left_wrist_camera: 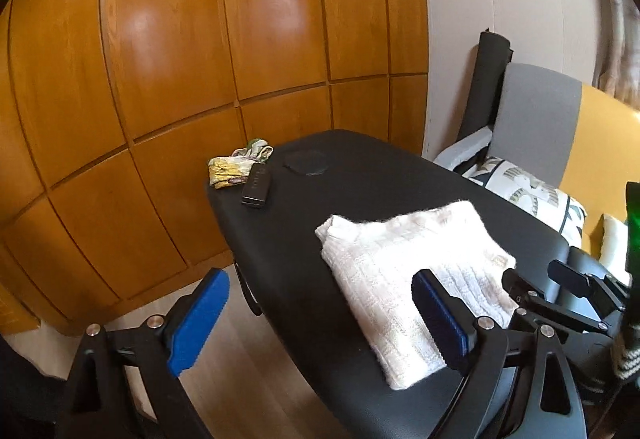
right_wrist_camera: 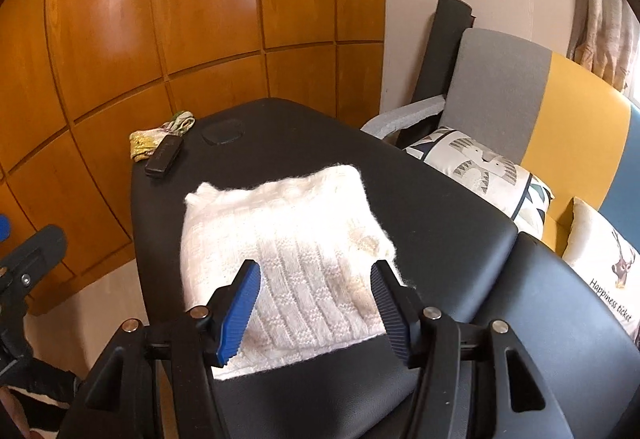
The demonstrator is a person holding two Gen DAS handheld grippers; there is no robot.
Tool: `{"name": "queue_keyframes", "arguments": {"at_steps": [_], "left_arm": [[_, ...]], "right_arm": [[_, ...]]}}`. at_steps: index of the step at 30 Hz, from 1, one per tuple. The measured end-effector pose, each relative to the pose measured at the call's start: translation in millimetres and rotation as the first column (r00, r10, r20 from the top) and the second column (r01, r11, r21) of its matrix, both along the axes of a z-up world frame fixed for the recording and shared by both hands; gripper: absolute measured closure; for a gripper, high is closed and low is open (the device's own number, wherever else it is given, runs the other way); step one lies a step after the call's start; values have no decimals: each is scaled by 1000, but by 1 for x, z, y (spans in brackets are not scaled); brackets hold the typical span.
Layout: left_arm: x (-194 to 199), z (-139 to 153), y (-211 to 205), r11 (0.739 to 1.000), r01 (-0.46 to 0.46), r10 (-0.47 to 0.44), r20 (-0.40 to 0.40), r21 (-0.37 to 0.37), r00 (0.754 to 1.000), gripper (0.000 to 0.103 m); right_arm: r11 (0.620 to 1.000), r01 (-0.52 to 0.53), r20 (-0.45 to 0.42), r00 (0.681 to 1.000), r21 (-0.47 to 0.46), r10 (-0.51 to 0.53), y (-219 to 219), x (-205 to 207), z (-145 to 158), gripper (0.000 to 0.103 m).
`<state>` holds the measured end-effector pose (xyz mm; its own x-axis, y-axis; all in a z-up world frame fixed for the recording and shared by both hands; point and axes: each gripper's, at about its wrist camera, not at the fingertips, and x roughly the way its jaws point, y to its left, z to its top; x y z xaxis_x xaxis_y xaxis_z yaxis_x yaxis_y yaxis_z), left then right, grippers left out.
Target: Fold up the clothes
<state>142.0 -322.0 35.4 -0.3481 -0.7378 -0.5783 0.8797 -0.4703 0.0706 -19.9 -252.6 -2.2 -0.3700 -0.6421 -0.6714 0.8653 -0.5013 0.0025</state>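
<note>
A white knitted garment (left_wrist_camera: 400, 259) (right_wrist_camera: 288, 231) lies folded into a thick rectangle on the black padded table (left_wrist_camera: 360, 183) (right_wrist_camera: 440, 207). My left gripper (left_wrist_camera: 320, 275) hovers above its near left corner, jaws wide open, with one blue pad over the floor and the other over the knit. My right gripper (right_wrist_camera: 315, 265) hangs over the garment's near edge, open, with nothing between its fingers. Neither gripper touches the cloth. In the left wrist view the right gripper's black fingers (left_wrist_camera: 560, 279) show at the garment's right side.
At the table's far left corner a small black case (left_wrist_camera: 256, 185) (right_wrist_camera: 164, 157) lies beside a crumpled yellow-green cloth (left_wrist_camera: 236, 165) (right_wrist_camera: 156, 137). A grey and yellow chair (right_wrist_camera: 500, 87) with printed cushions (right_wrist_camera: 484, 171) stands right of the table. Wooden wardrobe doors (left_wrist_camera: 180, 59) close the left side.
</note>
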Motion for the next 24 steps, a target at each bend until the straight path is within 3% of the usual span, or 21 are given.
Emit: {"name": "queue_keyframes", "arguments": {"at_steps": [8, 24], "left_arm": [[-2, -1, -3, 999, 16, -15, -37, 29, 999, 10], [-8, -13, -14, 992, 54, -53, -17, 112, 998, 9]], "right_arm": [[999, -22, -8, 1000, 40, 23, -5, 0, -6, 45], [993, -59, -32, 998, 107, 62, -12, 2, -20, 45]]}}
